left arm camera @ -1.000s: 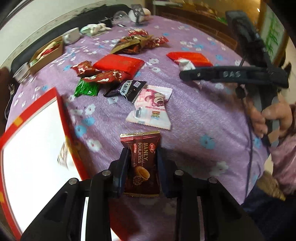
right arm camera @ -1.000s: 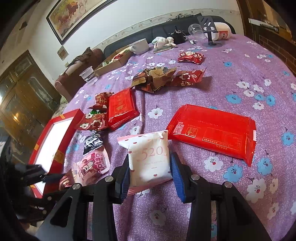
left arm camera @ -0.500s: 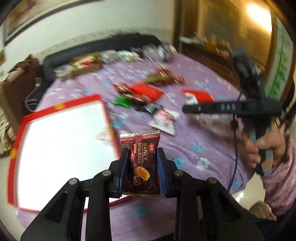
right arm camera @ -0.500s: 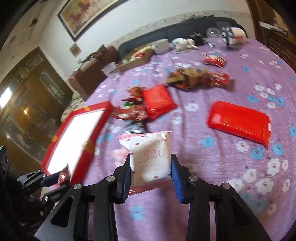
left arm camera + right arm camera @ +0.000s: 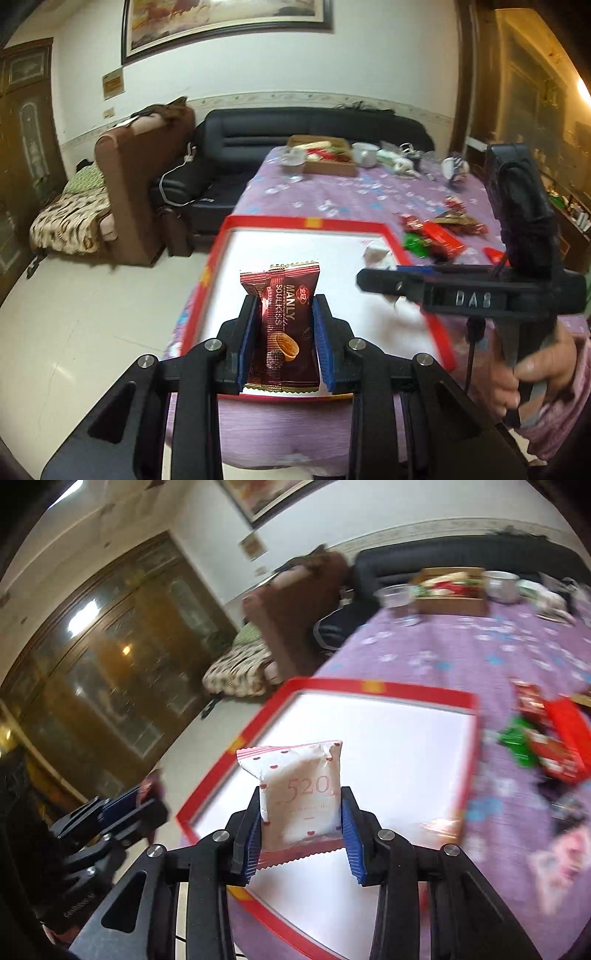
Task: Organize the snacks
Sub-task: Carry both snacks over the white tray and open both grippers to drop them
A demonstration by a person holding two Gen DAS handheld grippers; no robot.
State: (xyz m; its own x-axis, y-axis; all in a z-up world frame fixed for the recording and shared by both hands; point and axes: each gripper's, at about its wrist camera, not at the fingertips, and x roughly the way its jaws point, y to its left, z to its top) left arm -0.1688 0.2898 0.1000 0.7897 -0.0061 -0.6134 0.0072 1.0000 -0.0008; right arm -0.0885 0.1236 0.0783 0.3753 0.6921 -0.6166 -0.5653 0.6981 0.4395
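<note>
Carrying step: left gripper (image 5: 283, 334) clenched on dark-brown foil biscuit packet (image 5: 282, 325), right gripper (image 5: 300, 834) clenched on white heart-printed pouch (image 5: 299, 790), above red-rimmed white tray (image 5: 373, 689). Next, probably: lower, release inside.

Bench (image 5: 369, 192) under purple floral cloth: red-rimmed white tray (image 5: 295, 223) at near edge, loose snack packets (image 5: 436, 232) beside it, cardboard box (image 5: 325, 157) and bowl (image 5: 365, 154) at far end

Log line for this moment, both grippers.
left gripper: shut on brown Manly packet | right gripper: shut on white 520 packet | both over red tray
</note>
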